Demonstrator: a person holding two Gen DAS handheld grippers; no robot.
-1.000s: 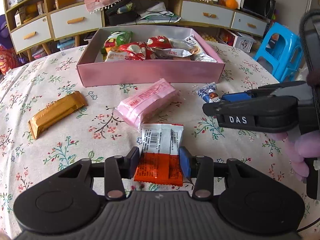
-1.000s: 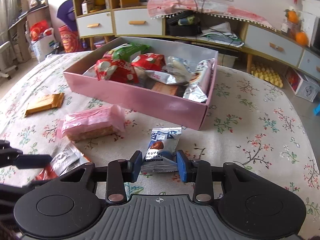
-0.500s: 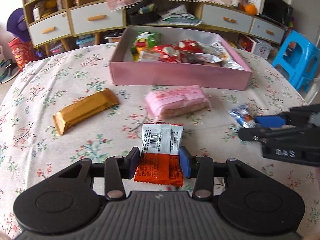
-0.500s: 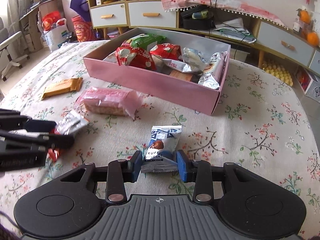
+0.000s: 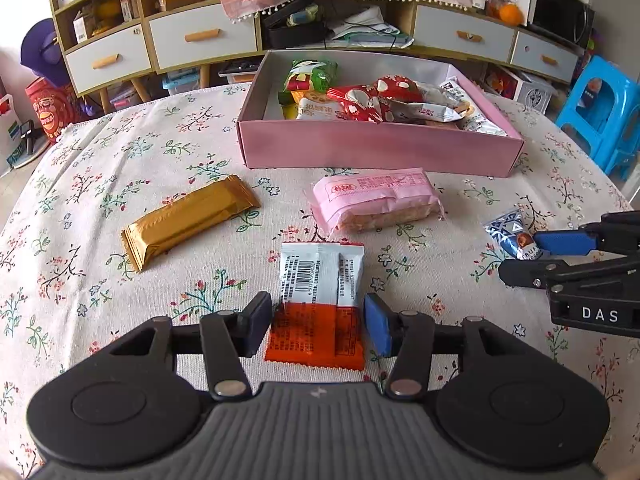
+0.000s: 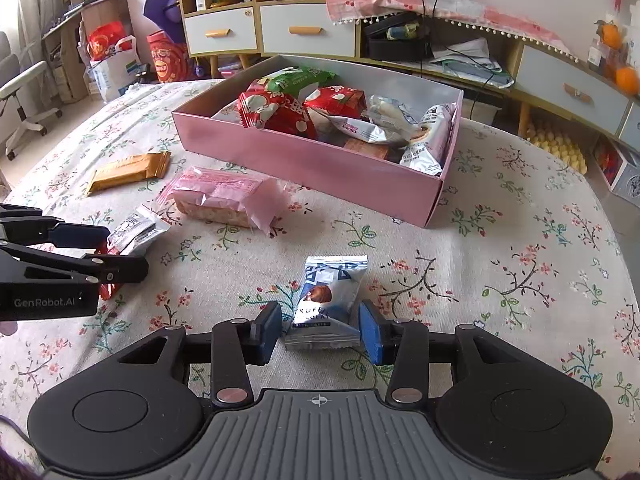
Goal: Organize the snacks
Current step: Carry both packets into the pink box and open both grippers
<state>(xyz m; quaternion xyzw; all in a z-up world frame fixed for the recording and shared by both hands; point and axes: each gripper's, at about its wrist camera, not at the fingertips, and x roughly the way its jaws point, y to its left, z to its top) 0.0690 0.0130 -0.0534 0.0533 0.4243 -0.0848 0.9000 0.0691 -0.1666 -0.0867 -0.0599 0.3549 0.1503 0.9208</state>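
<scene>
An orange-and-white snack packet [image 5: 320, 276] lies flat on the floral tablecloth between the fingers of my left gripper [image 5: 316, 322]. Its jaws are opening, and a thin gap shows on each side of the packet. A silver-blue truffle chocolate packet [image 6: 330, 292] rests on the cloth between the fingers of my right gripper [image 6: 320, 330]. Those jaws are opening too and stand clear of the wrapper. The pink box [image 5: 380, 148] at the far side holds several snack bags. A gold bar [image 5: 188, 220] and a pink wafer pack [image 5: 376, 204] lie in front of it.
The two grippers sit side by side near the table's front, the right gripper [image 5: 532, 256] at the left one's right. A low cabinet with drawers [image 5: 200, 40] stands behind the table. A blue plastic stool [image 5: 600, 112] is off the right edge.
Both pairs of jaws have spread, and each packet, pinched before, now lies loose on the cloth. The left gripper shifted sideways, away from the right one.
</scene>
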